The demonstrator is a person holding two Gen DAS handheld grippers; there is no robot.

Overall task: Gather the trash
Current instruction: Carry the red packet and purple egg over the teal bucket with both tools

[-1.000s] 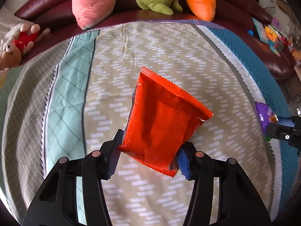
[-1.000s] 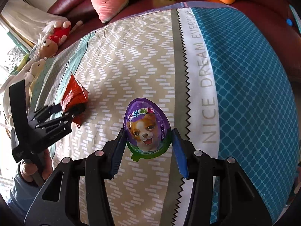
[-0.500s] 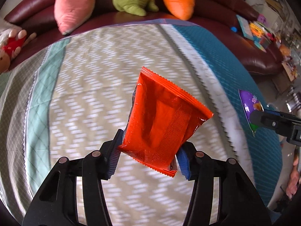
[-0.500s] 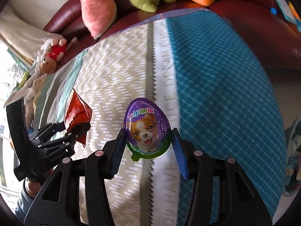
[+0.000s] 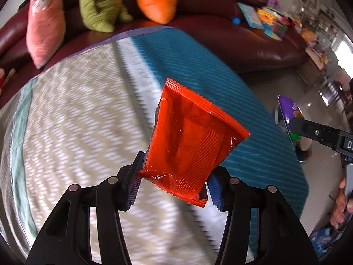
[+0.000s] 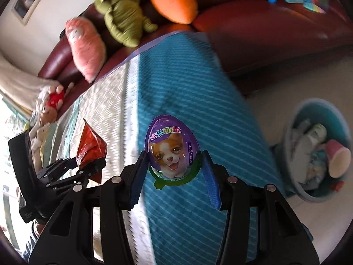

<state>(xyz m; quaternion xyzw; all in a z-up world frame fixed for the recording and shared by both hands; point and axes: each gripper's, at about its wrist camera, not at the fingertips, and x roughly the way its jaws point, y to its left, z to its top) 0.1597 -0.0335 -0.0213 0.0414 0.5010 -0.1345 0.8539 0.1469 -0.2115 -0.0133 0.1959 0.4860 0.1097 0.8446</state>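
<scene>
We've got both grippers angled down over the tabletop's (image 6: 198, 101) teal right edge: left gripper (image 5: 174, 186) jaws clamped on red wrapper (image 5: 189, 141), right gripper (image 6: 174, 174) jaws clamped on purple egg pack (image 6: 172, 152). Bin (image 6: 293, 119) sits on floor beyond that edge, path unobstructed.

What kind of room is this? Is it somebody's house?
Most likely a home living room. A dark red leather sofa holds plush toys, among them an orange carrot plush. A patterned cloth covers the table, and a trash bin stands on the floor.
</scene>
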